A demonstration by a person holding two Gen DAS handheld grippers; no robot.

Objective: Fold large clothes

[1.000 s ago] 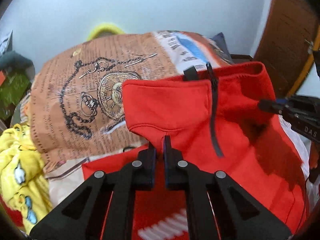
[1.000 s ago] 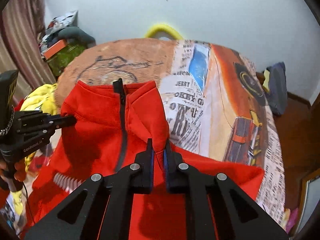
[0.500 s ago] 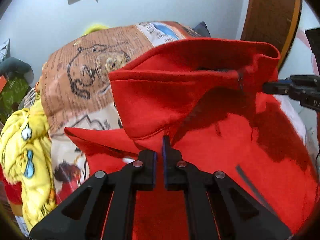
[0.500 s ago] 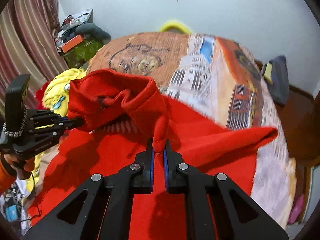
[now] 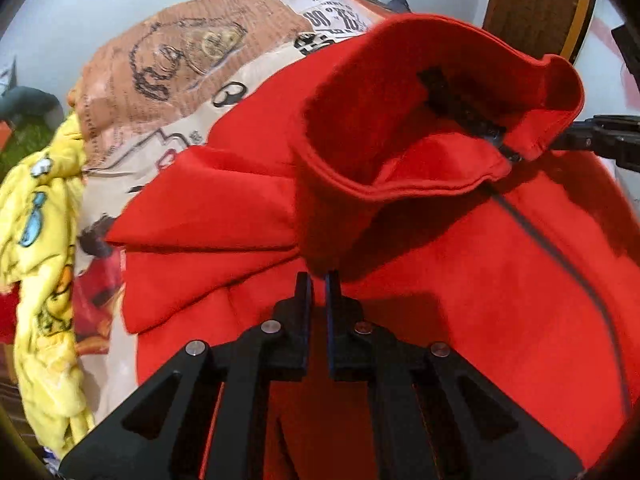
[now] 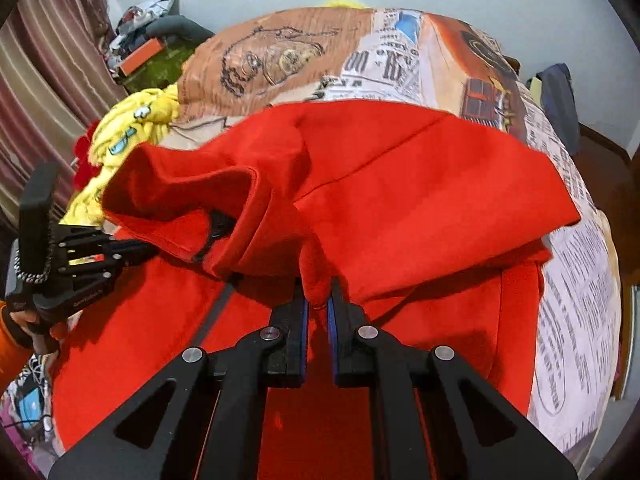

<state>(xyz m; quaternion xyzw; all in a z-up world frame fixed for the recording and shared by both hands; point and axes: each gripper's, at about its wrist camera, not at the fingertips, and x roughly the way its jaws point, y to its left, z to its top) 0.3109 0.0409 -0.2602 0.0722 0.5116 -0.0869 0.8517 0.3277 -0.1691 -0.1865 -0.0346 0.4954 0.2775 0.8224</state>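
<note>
A red zip-up jacket lies on a bed with a newspaper-print cover. Its collar end with the dark zipper is lifted and folded back over the body. My left gripper is shut on a pinch of red fabric at one side of the collar. My right gripper is shut on the red fabric at the other side. Each gripper shows in the other's view: the right one at the right edge, the left one at the left, held by a hand in an orange sleeve.
A yellow cartoon-print blanket is bunched at the bed's left edge. A wooden door stands at the far right. Clutter and a striped curtain sit at the far left. Dark clothing lies by the far right wall.
Both grippers have carried the collar end toward me and lower, folding the jacket's top over its body. The zipper front, upright a second ago, now curls open and droops.
</note>
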